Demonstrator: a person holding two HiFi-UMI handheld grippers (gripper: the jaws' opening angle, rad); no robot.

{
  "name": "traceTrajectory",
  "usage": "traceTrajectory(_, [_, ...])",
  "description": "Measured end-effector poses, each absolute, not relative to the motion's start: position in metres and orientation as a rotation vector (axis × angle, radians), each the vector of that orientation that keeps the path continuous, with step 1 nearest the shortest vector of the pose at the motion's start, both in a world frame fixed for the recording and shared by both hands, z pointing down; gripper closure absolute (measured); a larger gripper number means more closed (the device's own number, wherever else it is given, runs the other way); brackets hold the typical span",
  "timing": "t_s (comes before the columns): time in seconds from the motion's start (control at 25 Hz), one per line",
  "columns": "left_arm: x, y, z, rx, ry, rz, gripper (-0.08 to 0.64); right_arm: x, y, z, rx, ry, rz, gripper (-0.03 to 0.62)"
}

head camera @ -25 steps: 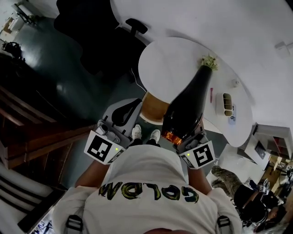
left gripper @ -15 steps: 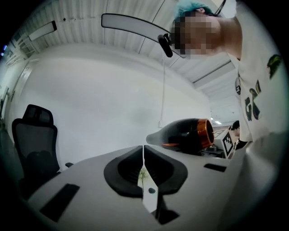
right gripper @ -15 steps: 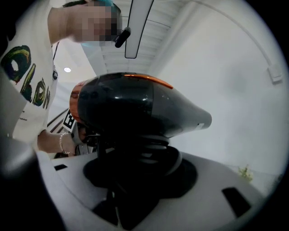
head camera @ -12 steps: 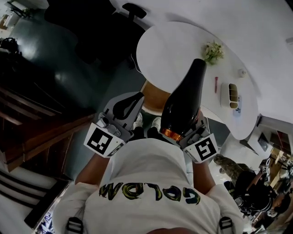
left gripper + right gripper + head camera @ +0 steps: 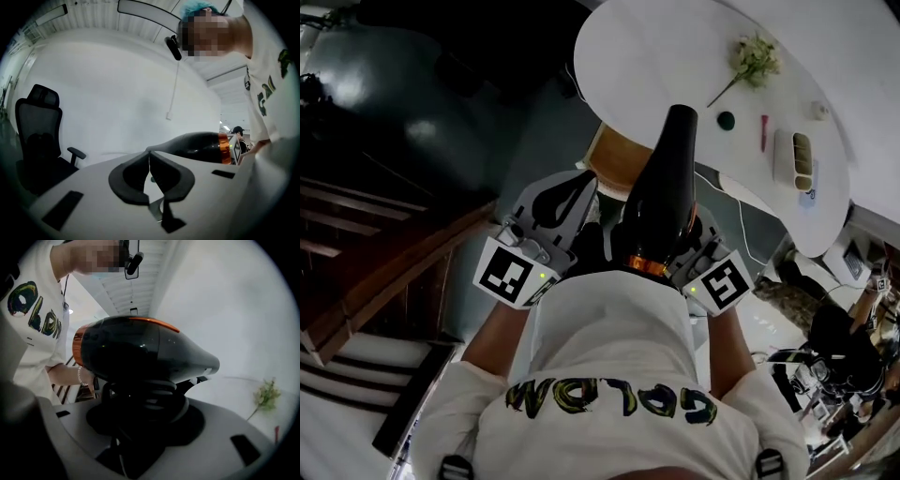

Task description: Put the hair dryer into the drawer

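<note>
A black hair dryer [image 5: 664, 187] with an orange ring at its back points away from me toward the white table. My right gripper [image 5: 145, 411] is shut on its handle, where the cord is wound in coils; the dryer's body [image 5: 140, 350] fills that view. The right marker cube [image 5: 722, 284] shows beside my shirt. My left gripper [image 5: 581, 187] hangs to the left of the dryer, apart from it. Its pads meet at the tips [image 5: 150, 158] with nothing between them, and the dryer [image 5: 201, 146] lies to its right. A tan wooden piece [image 5: 614, 157] under the table's rim may be the drawer.
The round white table [image 5: 675, 66] carries a flower sprig [image 5: 753, 58], a pink pen [image 5: 763, 131] and a white holder [image 5: 794, 159]. A black office chair [image 5: 40, 136] stands at the left. Dark wooden steps [image 5: 375, 272] run along my left side.
Both grippers have come down, the right one still holding the dryer. The dryer's nozzle now lies nearer the tan wooden piece at the table's edge.
</note>
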State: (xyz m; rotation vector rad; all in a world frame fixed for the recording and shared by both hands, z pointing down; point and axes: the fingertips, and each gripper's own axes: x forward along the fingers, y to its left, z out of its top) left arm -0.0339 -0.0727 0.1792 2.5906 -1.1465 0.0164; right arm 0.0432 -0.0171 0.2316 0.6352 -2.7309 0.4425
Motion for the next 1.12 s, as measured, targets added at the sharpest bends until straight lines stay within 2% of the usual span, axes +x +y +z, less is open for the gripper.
traceTrajectory(1.12, [-0.030,-0.042,0.374,2.421,-0.881,0.273,0.546,0.021,0.057,0.431,0.026,-2.433,0.924,0.351])
